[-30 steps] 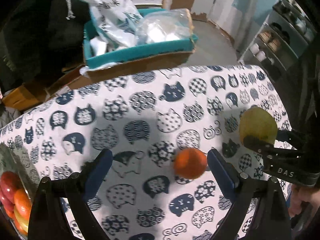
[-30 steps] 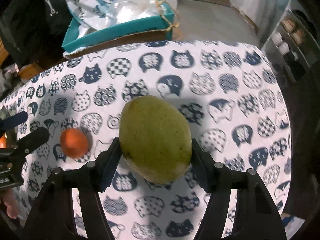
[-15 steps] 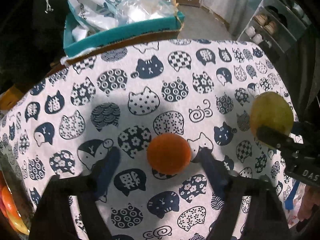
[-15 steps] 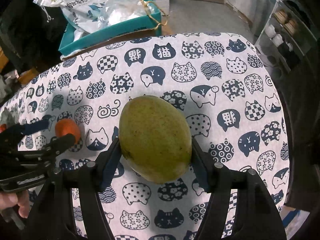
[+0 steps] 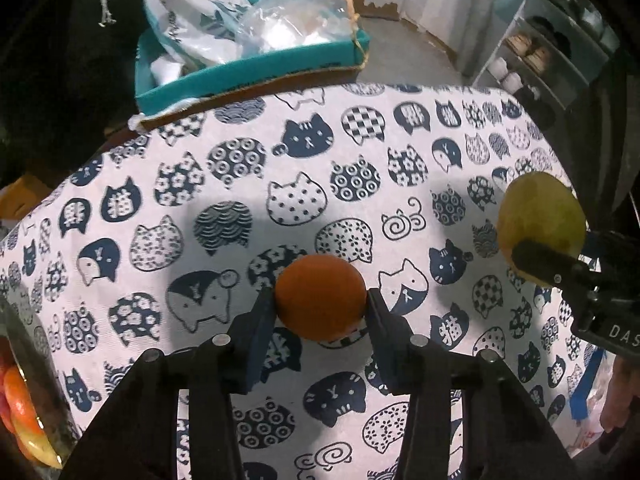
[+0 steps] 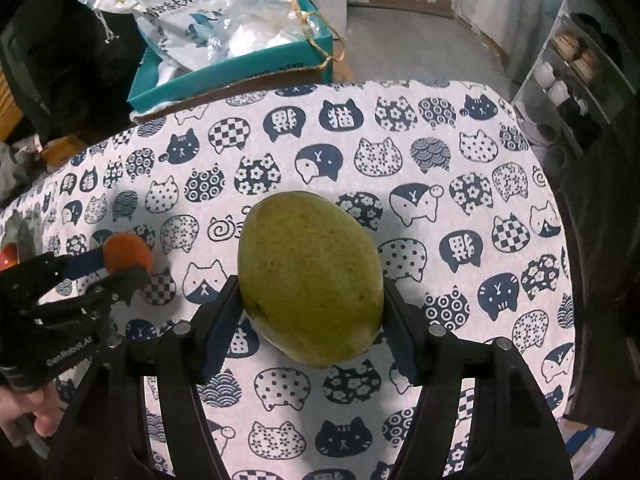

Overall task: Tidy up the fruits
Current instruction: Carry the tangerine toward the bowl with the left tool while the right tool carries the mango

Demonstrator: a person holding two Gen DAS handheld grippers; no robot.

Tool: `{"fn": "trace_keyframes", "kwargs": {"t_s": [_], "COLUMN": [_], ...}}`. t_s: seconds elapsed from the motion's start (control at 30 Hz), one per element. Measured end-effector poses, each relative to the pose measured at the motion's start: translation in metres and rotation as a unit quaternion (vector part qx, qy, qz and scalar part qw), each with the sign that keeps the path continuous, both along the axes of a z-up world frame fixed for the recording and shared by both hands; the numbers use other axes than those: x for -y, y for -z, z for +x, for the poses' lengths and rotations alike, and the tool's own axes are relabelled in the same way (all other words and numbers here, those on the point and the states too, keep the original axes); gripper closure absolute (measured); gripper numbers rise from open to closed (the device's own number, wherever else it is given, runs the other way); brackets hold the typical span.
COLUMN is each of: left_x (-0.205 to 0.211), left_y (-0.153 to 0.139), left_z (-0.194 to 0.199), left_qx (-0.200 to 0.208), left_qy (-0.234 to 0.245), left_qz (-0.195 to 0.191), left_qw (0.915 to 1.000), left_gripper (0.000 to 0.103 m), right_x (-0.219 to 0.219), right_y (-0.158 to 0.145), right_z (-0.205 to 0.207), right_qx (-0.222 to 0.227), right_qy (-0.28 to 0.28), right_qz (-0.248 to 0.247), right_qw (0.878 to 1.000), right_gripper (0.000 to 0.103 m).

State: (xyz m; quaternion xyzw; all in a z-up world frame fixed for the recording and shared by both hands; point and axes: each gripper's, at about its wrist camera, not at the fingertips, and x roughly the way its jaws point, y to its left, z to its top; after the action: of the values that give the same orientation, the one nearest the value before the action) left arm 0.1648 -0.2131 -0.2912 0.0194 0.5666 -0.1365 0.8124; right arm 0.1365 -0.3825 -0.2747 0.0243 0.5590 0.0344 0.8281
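L gripper (image 5: 320, 304) has just closed, now clamped on orange (image 5: 320, 297), frame center, over cat-print cloth (image 5: 360, 152). R gripper (image 6: 312, 300) clamped on mango (image 6: 310, 276), center of its view. Teal box (image 5: 256, 72) upper left.

Free room: the table (image 6: 400, 128) cloth is bare from 10 to 2 o'clock ahead of both grippers.
Obstacle at 12 o'clock: teal box (image 5: 256, 74) with bags stands just behind the table's far edge.
Obstacle at 8 o'clock: fruit container (image 5: 24, 392) at the left edge.
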Motion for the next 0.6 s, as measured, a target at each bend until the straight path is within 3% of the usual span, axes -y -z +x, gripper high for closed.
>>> {"fn": "trace_keyframes", "kwargs": {"t_s": [0.6], "left_x": [-0.037], "left_y": [-0.072], "left_z": [-0.029], "left_qx": [0.073], "left_qy": [-0.028], "left_qz": [-0.006], "left_qw": [0.9969], "left_gripper": [0.057], "right_x": [-0.022], "right_y": [-0.055], "right_z": [-0.019], "right_qx": [0.065], "right_qy": [-0.026], "right_qz": [0.0], "right_qw": [0.998], "right_gripper": [0.036]}}
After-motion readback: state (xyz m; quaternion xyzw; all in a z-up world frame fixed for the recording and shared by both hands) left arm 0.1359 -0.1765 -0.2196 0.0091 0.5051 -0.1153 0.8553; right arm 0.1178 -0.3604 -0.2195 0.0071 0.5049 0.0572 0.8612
